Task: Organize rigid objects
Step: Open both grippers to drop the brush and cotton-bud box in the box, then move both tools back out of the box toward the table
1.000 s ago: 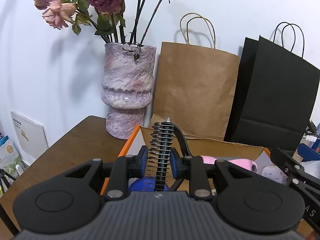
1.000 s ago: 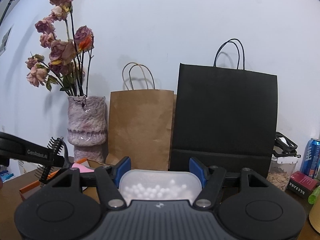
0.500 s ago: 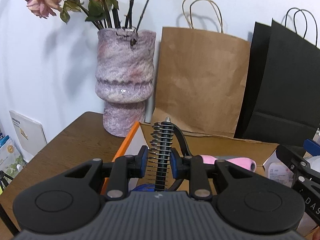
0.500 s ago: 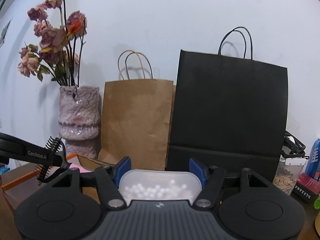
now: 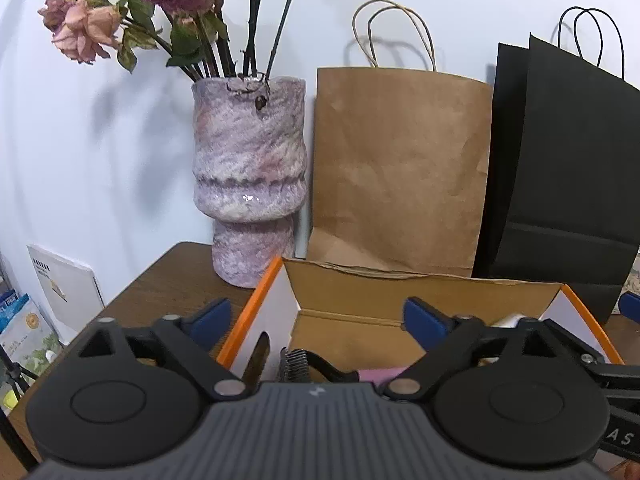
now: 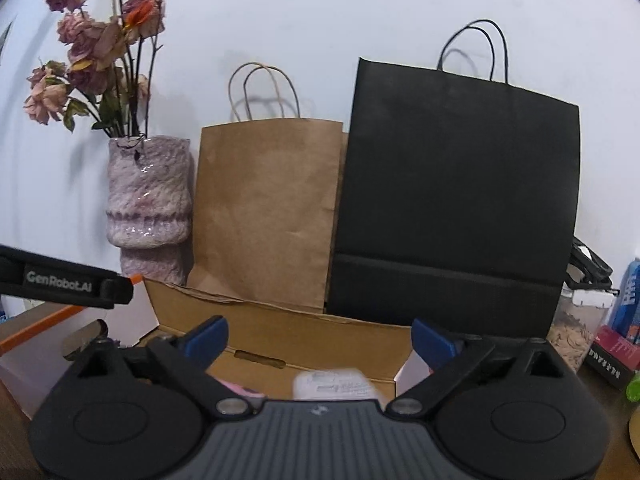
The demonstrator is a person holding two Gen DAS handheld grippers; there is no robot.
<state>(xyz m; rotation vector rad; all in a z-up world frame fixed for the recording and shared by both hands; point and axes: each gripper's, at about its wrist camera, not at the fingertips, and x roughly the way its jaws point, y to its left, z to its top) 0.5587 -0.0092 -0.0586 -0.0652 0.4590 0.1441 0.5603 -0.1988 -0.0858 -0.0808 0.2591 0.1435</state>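
Left wrist: left gripper (image 5: pixel 318 318) has just sprung wide, empty, black hairbrush (image 5: pixel 298 364) below in cardboard box (image 5: pixel 420 294); right gripper (image 6: pixel 320 338) likewise wide, empty

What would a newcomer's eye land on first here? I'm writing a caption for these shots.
Probably the mottled purple vase of wilted roses at the table's back left, by the wall. Next, the brown bag and the taller black bag standing side by side to its right. In front, an open cardboard box sits under both tools, whose jaws stand wide.
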